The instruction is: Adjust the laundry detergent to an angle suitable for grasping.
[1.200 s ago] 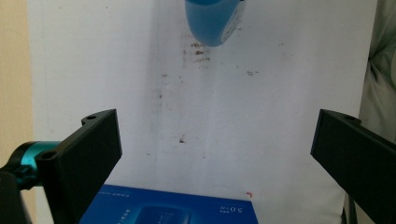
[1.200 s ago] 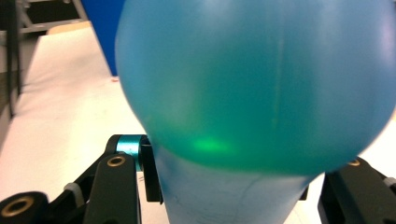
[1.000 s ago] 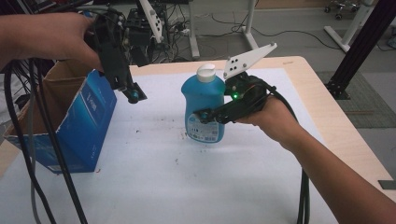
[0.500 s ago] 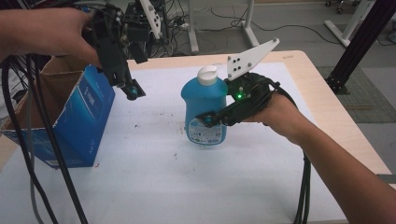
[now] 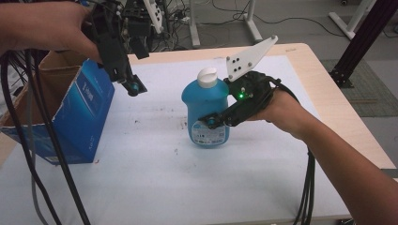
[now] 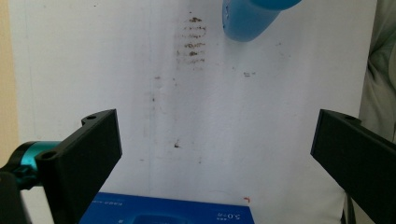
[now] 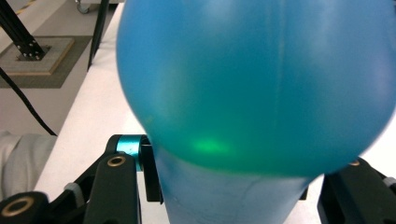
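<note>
A blue bottle [image 5: 206, 103] with a white cap [image 5: 207, 77] stands upright on the white table cover [image 5: 155, 178], near the middle. My right gripper [image 5: 213, 121] comes in from the right and is shut on the bottle's lower body. In the right gripper view the bottle [image 7: 257, 84] bulges between the two black jaws of that gripper [image 7: 233, 186]. My left gripper [image 5: 129, 84] hangs above the table at the upper left, next to a blue carton [image 5: 80, 117]. In the left gripper view it [image 6: 217, 154] stands open and holds nothing, with the carton's edge [image 6: 163, 212] below and the bottle [image 6: 252, 16] far off.
The blue carton leans against an open cardboard box [image 5: 42, 70] at the table's left edge. Black cables [image 5: 28, 154] trail down the left side and from the right forearm [image 5: 307, 187]. Brown smudges [image 6: 191, 39] mark the cover. The bare wooden table edge [image 5: 347, 117] runs along the right.
</note>
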Action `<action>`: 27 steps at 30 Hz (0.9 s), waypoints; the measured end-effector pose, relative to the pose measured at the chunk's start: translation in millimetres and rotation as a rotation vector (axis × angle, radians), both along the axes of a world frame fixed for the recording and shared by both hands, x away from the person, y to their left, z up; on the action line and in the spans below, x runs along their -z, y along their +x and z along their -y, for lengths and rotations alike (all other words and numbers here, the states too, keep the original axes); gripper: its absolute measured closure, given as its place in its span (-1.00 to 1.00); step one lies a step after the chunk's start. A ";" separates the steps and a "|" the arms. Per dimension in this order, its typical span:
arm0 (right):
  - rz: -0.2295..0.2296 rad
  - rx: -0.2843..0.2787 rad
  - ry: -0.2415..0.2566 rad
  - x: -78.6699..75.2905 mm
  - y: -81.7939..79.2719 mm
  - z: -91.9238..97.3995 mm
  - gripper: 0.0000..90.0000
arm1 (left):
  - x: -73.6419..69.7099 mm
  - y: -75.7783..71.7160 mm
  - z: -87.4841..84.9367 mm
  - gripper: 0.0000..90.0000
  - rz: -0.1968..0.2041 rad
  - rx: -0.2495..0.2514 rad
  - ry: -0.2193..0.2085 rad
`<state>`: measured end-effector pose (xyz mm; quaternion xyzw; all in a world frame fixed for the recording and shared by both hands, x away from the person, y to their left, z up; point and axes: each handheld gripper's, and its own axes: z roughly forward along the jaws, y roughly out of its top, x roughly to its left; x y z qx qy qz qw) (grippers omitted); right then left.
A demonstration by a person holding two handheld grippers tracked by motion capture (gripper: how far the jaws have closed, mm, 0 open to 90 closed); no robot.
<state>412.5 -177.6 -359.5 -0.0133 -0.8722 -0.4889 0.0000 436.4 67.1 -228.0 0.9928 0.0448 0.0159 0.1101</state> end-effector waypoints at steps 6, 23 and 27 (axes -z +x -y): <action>-0.007 0.003 -0.008 9.4 4.5 -1.9 0.00 | 2.7 1.4 0.1 -0.96 -0.004 0.001 -0.003; -0.018 0.002 -0.006 23.7 8.8 -8.1 0.00 | 7.7 3.9 -4.7 -0.96 -0.012 -0.011 -0.007; -0.015 0.005 0.002 25.2 8.2 -5.4 0.00 | 8.4 3.8 -3.6 -0.96 -0.014 -0.009 -0.003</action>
